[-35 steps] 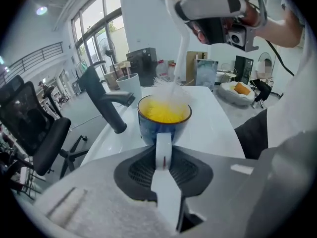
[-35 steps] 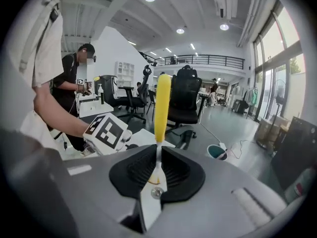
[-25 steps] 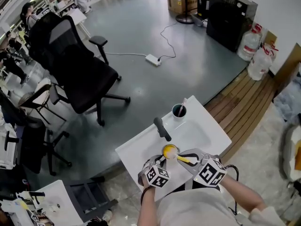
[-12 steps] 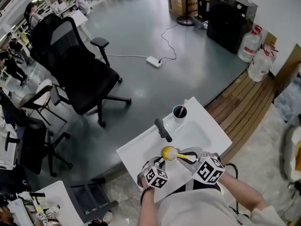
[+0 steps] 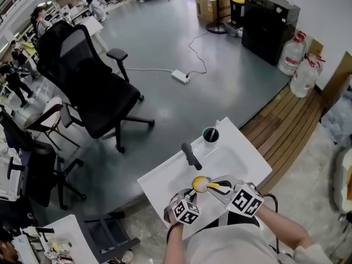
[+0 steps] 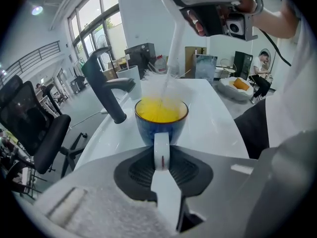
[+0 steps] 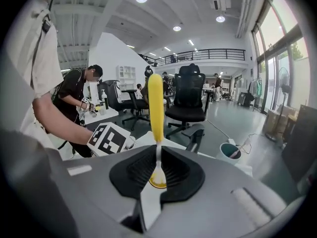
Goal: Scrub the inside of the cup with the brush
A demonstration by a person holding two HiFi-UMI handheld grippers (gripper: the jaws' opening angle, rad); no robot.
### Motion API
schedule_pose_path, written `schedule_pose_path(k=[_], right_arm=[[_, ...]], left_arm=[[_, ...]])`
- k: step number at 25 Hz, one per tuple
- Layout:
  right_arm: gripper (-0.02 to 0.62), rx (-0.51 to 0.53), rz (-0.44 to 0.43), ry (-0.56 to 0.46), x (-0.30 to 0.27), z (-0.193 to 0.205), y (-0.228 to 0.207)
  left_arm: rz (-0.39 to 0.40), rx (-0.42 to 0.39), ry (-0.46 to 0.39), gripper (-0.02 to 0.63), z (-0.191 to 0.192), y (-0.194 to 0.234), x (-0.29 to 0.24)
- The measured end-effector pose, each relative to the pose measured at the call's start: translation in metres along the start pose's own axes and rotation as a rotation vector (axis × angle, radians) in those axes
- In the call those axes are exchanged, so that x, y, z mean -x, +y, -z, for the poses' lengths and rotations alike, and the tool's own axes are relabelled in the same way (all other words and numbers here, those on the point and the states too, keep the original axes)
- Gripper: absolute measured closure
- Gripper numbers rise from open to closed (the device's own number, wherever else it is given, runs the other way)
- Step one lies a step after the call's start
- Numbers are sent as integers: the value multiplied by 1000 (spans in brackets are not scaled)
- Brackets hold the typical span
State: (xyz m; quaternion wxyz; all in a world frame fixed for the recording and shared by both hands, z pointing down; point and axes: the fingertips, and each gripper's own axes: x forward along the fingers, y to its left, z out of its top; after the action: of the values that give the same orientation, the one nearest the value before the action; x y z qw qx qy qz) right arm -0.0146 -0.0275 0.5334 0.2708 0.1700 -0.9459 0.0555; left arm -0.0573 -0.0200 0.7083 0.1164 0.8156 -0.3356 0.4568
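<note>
Left tongs clamped on the handle of the blue cup, holding it upright on the white table just beside the dark tap. Right tongs clamped on the yellow brush, bristles dipped into the cup's yellow inside: scrubbing apparently in hand. Next, likely: brace the cup firmly and sweep round wall and bottom.

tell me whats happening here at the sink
A person is working at a white sink with a gripper in each hand. The left gripper has its fingers shut on the handle of a blue cup that is yellow inside. The right gripper grips a yellow-handled brush by its thin stem, with the blurred bristle end down in the cup's mouth.
</note>
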Motion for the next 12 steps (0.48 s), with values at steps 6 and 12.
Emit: schedule_pose_path(k=[6,12], right_arm=[[561,31,65,52,-11,19,-10],[562,-46,19,96,-17,37,-4]], left_arm=[[11,-43,3,541,-10,-7,-2],[17,-58,18,544,-1,-10,-7]])
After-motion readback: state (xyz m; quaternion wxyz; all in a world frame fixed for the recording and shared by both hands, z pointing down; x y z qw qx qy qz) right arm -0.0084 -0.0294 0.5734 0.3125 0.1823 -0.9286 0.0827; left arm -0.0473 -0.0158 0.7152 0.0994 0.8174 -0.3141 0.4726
